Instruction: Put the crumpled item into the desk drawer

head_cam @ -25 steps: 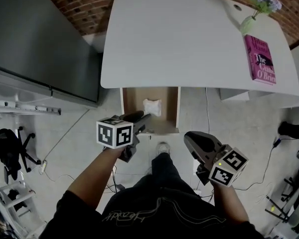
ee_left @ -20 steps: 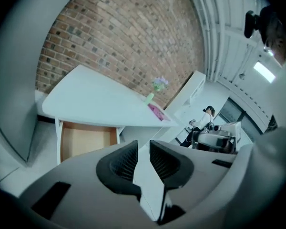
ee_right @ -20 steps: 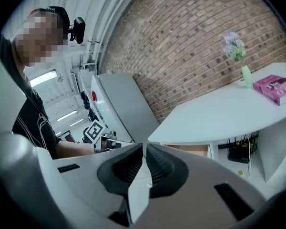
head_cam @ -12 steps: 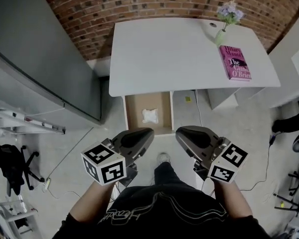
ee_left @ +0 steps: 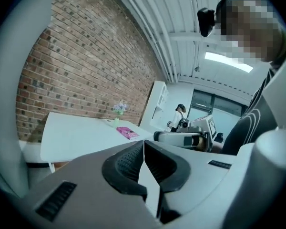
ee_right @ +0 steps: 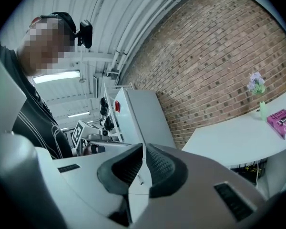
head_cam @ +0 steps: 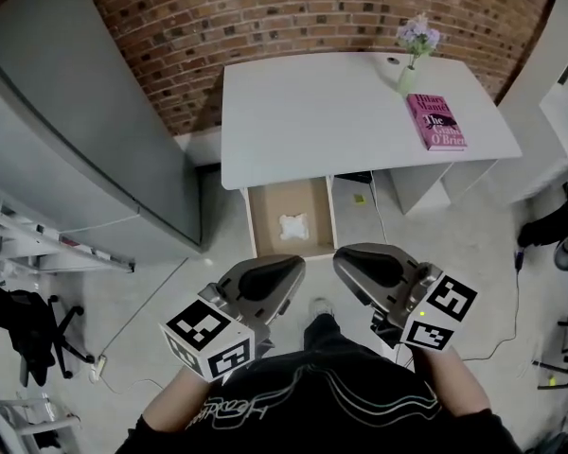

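The crumpled white item [head_cam: 293,225] lies inside the open drawer [head_cam: 261,223], which sticks out below the front of the white desk [head_cam: 331,112]. My left gripper [head_cam: 290,267] hangs high above the floor, short of the drawer front. Its jaws have just closed and meet with nothing between them [ee_left: 143,145]. My right gripper [head_cam: 346,259] floats beside it at the same height, shut and empty as well [ee_right: 143,150]. Both point toward the desk and touch neither the drawer nor the item.
A pink book [head_cam: 438,121] and a small vase of flowers [head_cam: 412,60] are on the desk's far right. A tall grey cabinet [head_cam: 85,159] stands to the left, a brick wall behind. A white pedestal [head_cam: 426,192] and cables are to the drawer's right.
Both grippers have risen and drawn back from the drawer front toward the body. The desk now looks smaller and farther. The crumpled item has stayed in the drawer.
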`<state>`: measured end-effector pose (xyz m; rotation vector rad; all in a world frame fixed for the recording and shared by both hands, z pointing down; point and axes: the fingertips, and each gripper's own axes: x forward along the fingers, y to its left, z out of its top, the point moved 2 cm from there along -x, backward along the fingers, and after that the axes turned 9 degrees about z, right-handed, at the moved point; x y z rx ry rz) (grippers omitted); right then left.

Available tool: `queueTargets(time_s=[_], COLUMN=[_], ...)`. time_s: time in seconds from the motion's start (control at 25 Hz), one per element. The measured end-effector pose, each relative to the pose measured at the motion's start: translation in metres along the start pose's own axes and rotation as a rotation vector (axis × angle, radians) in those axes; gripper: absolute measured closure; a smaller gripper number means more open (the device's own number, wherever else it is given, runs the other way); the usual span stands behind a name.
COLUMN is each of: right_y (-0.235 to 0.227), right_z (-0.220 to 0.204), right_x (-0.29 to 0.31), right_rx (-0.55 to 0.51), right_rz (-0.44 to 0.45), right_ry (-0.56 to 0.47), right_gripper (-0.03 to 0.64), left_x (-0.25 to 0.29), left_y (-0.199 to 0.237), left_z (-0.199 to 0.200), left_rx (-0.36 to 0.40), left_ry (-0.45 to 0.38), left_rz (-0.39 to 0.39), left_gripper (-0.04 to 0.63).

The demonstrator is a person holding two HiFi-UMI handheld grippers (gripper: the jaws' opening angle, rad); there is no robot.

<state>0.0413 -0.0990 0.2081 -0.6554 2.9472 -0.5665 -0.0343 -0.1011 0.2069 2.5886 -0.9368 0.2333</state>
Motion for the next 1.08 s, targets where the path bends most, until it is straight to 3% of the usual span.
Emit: queueTargets(time_s=[0.56, 1.08], right_y=[0.006, -0.023], right_z=[-0.009, -0.015], right_x=[0.011, 0.014], right_rx=[-0.041, -0.003], right_rz=[-0.037, -0.033], right_ry=[0.068, 0.105], right_gripper=[0.563, 0.563], left_x=[-0.013, 0.012], left_y=[0.011, 0.027], left_z=[-0.007, -0.011], left_rx=[-0.04, -0.109], left_ry=[0.011, 0.024], left_rz=[0.01, -0.002], left_gripper=[0.574, 0.574])
